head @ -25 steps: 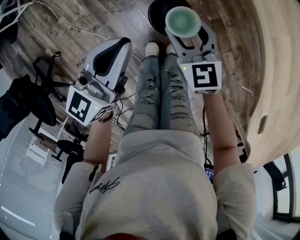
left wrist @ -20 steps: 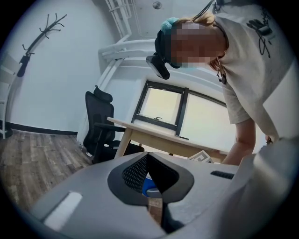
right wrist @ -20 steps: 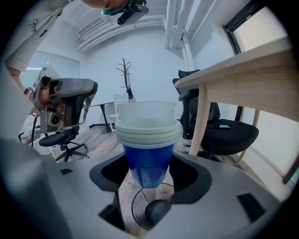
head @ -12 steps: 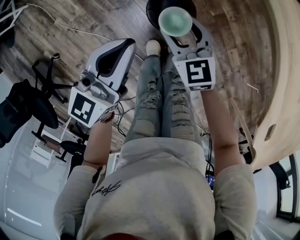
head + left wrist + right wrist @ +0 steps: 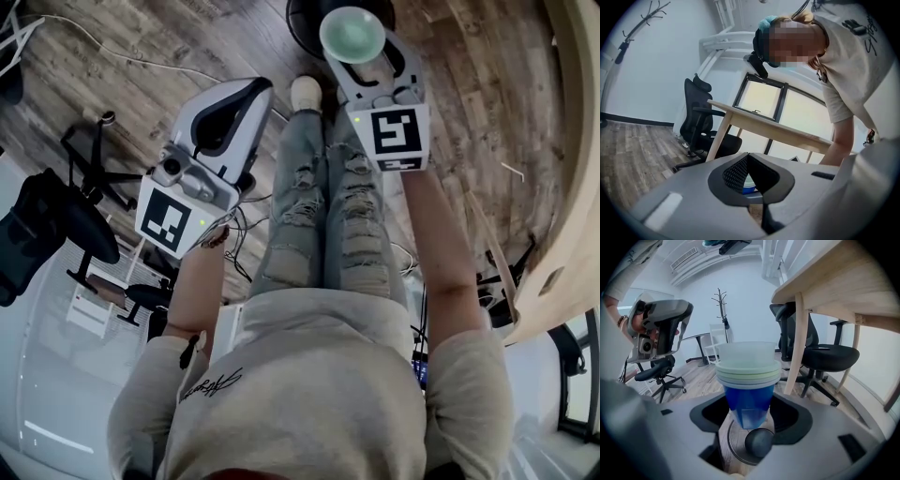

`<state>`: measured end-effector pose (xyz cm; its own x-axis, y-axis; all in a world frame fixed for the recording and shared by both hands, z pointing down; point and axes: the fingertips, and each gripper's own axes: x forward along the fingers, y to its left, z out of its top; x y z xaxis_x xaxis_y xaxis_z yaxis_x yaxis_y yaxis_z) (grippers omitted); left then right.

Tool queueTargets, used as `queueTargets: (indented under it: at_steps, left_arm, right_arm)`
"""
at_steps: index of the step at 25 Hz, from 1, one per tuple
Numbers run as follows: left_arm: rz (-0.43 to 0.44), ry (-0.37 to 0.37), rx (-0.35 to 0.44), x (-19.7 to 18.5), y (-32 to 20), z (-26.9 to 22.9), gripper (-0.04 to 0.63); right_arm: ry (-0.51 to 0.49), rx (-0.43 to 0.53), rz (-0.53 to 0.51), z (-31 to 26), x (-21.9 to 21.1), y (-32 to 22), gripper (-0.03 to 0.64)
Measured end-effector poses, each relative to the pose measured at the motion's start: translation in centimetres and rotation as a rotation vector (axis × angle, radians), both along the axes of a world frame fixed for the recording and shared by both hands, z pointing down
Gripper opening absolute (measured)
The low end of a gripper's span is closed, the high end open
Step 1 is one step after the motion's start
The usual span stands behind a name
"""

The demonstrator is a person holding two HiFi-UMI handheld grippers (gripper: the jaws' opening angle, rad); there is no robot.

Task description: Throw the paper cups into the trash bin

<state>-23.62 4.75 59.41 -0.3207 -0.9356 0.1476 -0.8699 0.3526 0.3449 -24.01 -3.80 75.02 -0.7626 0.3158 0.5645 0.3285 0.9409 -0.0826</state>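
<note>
A stack of paper cups (image 5: 747, 380), blue with pale green rims, stands upright between the jaws of my right gripper (image 5: 749, 413), which is shut on it. From the head view the stack's open top (image 5: 352, 33) shows at the tip of the right gripper (image 5: 354, 45). It is held over the edge of a round black trash bin (image 5: 305, 21) on the floor, just past the person's shoe. The bin's rim (image 5: 725, 446) shows under the cups. My left gripper (image 5: 239, 98) hangs at the left, jaws together and empty (image 5: 752, 180).
The person's legs (image 5: 323, 206) fill the middle of the head view. Cables (image 5: 141, 61) run over the wooden floor. Black office chairs (image 5: 52, 230) stand at the left, another chair (image 5: 820, 352) is under the wooden table (image 5: 834, 291), and a coat rack (image 5: 723, 315) stands further off.
The right gripper with the cup stack has shifted a little up and left in the head view, further over the bin. The left gripper has barely moved.
</note>
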Motion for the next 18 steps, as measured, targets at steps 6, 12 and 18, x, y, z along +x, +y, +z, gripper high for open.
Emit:
queueTargets:
  at_steps: [6,12,18]
  left_arm:
    - [0.014,0.003,-0.023,-0.2,0.8,1.7,0.003]
    - [-0.019,-0.015,0.013,-0.3,1.1,1.7,0.003]
    - [-0.019,-0.015,0.04,-0.1,0.8,2.1,0.003]
  right_arm:
    - [0.029,0.004,-0.002,3.2,-0.1,0.3,0.275]
    - [0.1,0.019,-0.001,7.2,0.6,0.1,0.275]
    - [0.151,0.047,-0.007,10.3,1.0,-0.3,0.275]
